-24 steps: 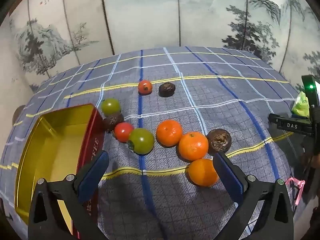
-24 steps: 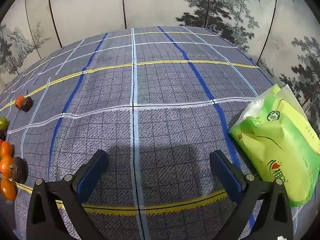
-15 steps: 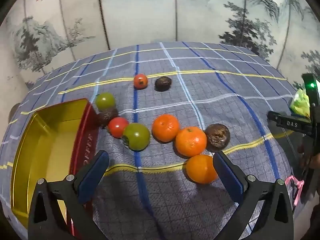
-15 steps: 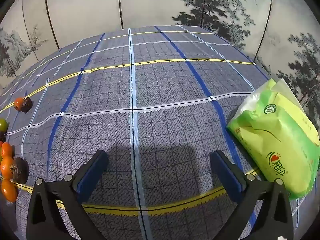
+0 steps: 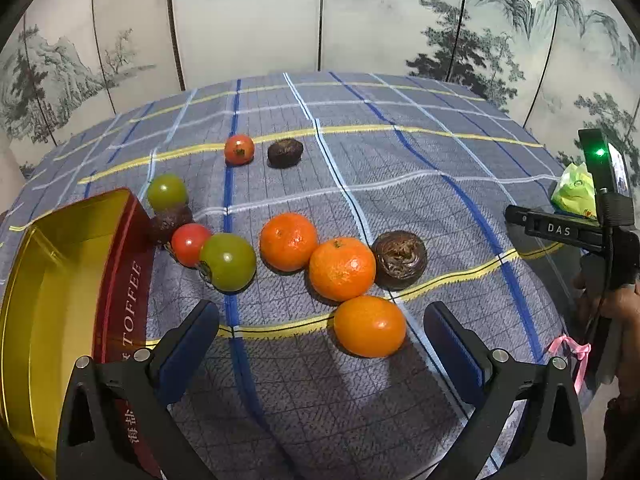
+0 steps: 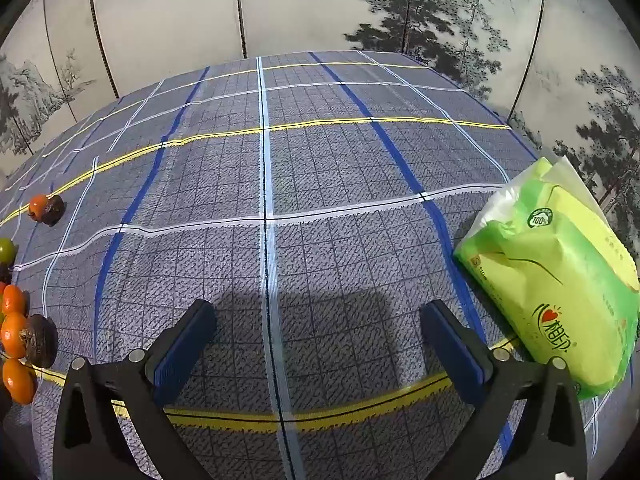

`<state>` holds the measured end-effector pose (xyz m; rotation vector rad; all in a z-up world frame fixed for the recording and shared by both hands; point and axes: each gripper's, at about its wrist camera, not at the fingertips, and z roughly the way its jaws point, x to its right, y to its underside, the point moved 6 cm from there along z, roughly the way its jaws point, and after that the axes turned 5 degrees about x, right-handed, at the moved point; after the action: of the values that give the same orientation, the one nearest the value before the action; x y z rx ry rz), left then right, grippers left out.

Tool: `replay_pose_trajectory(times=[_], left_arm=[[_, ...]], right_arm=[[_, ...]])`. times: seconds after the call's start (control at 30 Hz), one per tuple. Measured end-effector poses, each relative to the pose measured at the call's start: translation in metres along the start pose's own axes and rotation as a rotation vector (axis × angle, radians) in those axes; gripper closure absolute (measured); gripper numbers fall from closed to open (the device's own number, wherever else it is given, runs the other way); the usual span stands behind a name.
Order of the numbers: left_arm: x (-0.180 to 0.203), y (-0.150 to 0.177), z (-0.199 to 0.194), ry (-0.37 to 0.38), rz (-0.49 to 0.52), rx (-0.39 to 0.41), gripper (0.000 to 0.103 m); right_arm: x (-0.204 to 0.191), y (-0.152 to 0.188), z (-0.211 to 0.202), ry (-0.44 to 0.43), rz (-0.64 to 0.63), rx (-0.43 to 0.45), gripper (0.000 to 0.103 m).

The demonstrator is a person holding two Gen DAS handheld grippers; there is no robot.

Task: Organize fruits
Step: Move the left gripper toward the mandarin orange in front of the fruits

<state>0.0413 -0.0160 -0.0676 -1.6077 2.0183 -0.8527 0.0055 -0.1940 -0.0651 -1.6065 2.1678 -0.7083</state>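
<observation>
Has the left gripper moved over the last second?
Yes. The left gripper has advanced toward the nearest orange, which now sits closer between its open jaws.

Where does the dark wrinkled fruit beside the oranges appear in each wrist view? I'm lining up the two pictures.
Left wrist view: the dark brown wrinkled round fruit lies right of centre, touching the middle orange tangerine.
Right wrist view: same fruit at the far left edge, lower half.
Shared landmark: the green plastic tissue pack, far right in the left view.
</observation>
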Motion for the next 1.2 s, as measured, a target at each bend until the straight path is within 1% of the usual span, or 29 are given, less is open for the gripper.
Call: replay_pose_trajectory(times=[0.07, 0.2, 0.37, 0.4, 0.47, 0.5, 0.57, 0.73, 1.0, 1.2], left_arm=[[-0.002, 0.000, 0.001, -0.010, -0.005, 0.000, 0.002], [-0.002, 0.001, 0.005, -0.033, 0.014, -0.025, 0.002], [0.005, 0.000, 0.007, -0.059, 0.073, -0.014, 0.002], [0.005, 0.000, 0.006, -0.058, 0.078, -0.011, 0.003], [0.007, -0.001, 0.007, -0.056, 0.087, -0.013, 0.013], [0.008, -0.001, 0.009, -0.056, 0.088, -0.020, 0.014], [0.007, -0.001, 0.011, -0.060, 0.084, -0.026, 0.014], [0.006, -0.002, 0.010, -0.062, 0.076, -0.013, 0.014], [-0.002, -0.003, 0.008, -0.030, 0.036, -0.003, 0.016], [-0.003, 0.000, 0.007, 0.004, 0.023, 0.004, 0.019]], right_arm=[[0.000, 0.000, 0.000, 0.000, 0.000, 0.000, 0.000], [0.000, 0.000, 0.000, 0.000, 0.001, 0.000, 0.000], [0.000, 0.000, 0.000, -0.001, 0.001, 0.000, 0.000], [-0.001, 0.000, 0.000, -0.001, 0.001, 0.000, 0.000], [-0.001, 0.000, -0.001, -0.001, 0.001, 0.000, 0.000], [-0.001, 0.000, 0.000, -0.001, 0.001, 0.000, 0.000], [-0.001, 0.000, -0.001, -0.001, 0.001, 0.000, 0.000], [0.000, 0.000, 0.000, -0.001, 0.002, 0.000, 0.000], [0.000, 0.000, 0.000, -0.001, 0.002, -0.001, 0.000], [0.000, 0.000, 0.000, -0.002, 0.002, -0.001, 0.000]])
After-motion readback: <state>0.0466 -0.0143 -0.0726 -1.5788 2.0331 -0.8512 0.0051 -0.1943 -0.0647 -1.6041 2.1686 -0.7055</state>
